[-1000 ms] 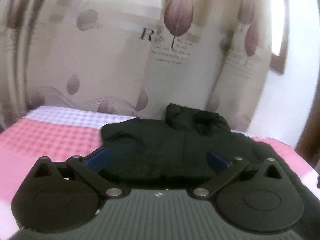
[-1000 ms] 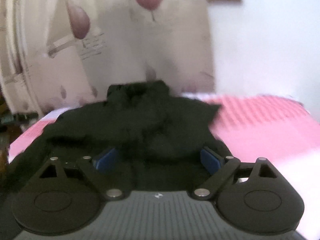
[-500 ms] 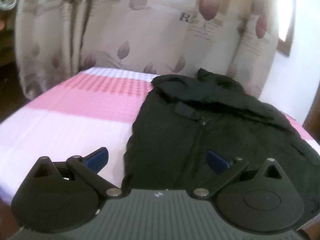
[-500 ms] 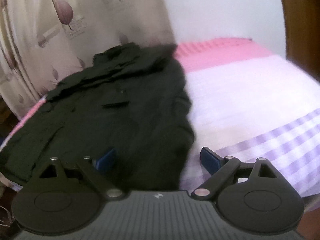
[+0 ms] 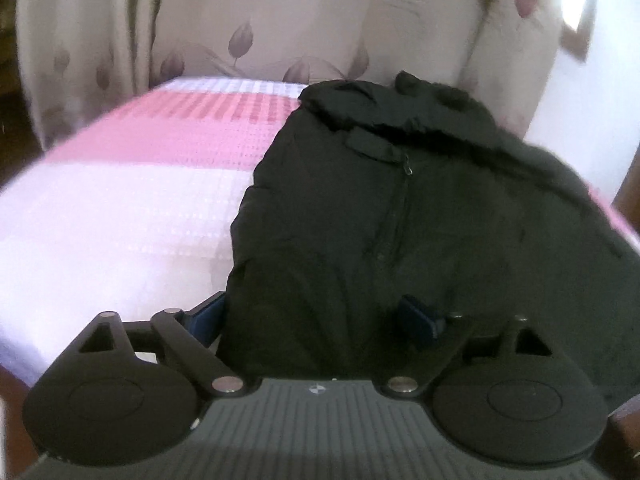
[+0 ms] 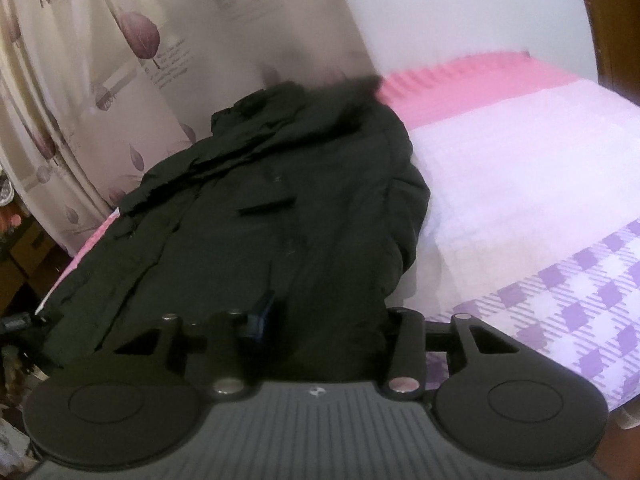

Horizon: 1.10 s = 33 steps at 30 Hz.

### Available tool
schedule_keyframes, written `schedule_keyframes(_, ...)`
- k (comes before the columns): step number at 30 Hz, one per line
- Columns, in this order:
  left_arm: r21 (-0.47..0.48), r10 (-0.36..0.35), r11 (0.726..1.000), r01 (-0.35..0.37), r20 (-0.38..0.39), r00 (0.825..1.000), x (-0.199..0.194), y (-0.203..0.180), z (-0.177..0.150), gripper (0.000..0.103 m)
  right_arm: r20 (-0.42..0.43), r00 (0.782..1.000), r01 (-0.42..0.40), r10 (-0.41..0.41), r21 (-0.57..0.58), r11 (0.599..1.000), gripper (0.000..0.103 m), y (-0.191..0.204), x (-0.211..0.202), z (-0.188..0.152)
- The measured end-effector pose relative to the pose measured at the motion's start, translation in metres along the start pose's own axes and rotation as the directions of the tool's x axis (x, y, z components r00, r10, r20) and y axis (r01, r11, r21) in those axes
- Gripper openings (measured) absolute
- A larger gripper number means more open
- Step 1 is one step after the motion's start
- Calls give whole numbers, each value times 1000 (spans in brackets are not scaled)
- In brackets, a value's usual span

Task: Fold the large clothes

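A dark hooded jacket lies front-up on a bed spread with a pink, white and lilac checked cover, its hood toward a leaf-print curtain and its hem at the near edge, where two hand-held grippers work the bottom corners. The left hand-held gripper has been closing but its jaws stand wide, one blue pad off the jacket's side edge and the other over the cloth, so the hem sits between them without being pinched. The right hand-held gripper has been closing harder, to a narrower gap bunched with dark fabric; its far pad is hidden, so a firm hold appears likely but cannot be confirmed. The risk lies in uneven grips: should one side lift before the other bites, the padded hem could slip free, skewing the fold or dragging the jacket toward the bed's edge.
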<state>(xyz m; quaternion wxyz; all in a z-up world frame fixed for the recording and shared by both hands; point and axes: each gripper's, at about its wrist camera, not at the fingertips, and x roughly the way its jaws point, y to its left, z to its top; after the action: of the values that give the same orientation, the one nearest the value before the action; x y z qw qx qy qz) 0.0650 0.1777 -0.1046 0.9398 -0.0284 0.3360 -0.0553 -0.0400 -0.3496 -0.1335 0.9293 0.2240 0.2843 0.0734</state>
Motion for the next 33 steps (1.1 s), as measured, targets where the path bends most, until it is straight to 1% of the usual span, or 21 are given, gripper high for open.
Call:
schedule_keyframes(2, 39, 10, 999, -10, -3, 1000, 0, -7, 0, 84, 6, 1000, -3, 3, 8, 1000, 42, -1, 0, 0)
schedule_keyframes(6, 107, 52, 993, -52, 4, 999, -1, -19, -1, 84, 15, 1000, -17, 16, 34, 999, 43, -4, 0, -1)
schedule_keyframes(9, 145, 76, 986, -77, 10, 997, -1, -26, -1, 84, 20, 1000, -20, 19, 36, 999, 48, -2, 0, -3)
schedule_keyframes(11, 163, 88, 983, -89, 12, 996, -1, -29, -1, 84, 23, 999, -33, 32, 41, 999, 60, 0, 1, -4)
schedule_keyframes(12, 170, 92, 981, -93, 14, 996, 0, -31, -1, 84, 24, 999, -38, 37, 44, 998, 62, 1, 1, -3)
schedule_keyframes(14, 186, 102, 977, -103, 17, 995, 0, -33, -1, 85, 26, 999, -38, 37, 46, 998, 69, 4, 3, -4)
schedule_keyframes(15, 190, 106, 976, -107, 18, 994, 0, -34, -1, 85, 26, 999, -39, 38, 44, 998, 70, 5, 3, -4)
schedule_keyframes(17, 197, 112, 974, -114, 19, 993, 1, -36, -1, 85, 21, 999, -35, 35, 44, 998, 71, 6, 5, -3)
schedule_keyframes(19, 202, 116, 972, -118, 20, 993, 1, -37, -1, 85, 13, 999, -36, 35, 68, 997, 71, 5, 5, 0)
schedule_keyframes(21, 203, 119, 972, -120, 20, 993, 1, -38, -1, 85, 13, 999, -47, 46, 97, 994, 71, 2, 5, 1)
schedule_keyframes(25, 213, 126, 969, -128, 23, 992, 2, -40, -2, 85, 18, 998, -59, 58, 107, 992, 71, -1, 5, 0)
schedule_keyframes(28, 218, 129, 967, -131, 25, 991, 2, -41, -2, 85, 15, 999, -37, 36, 72, 997, 71, 5, 5, -1)
schedule_keyframes(33, 225, 132, 965, -134, 27, 991, 2, -41, -2, 85, 16, 1000, 10, -9, -18, 1000, 70, 17, 7, -5)
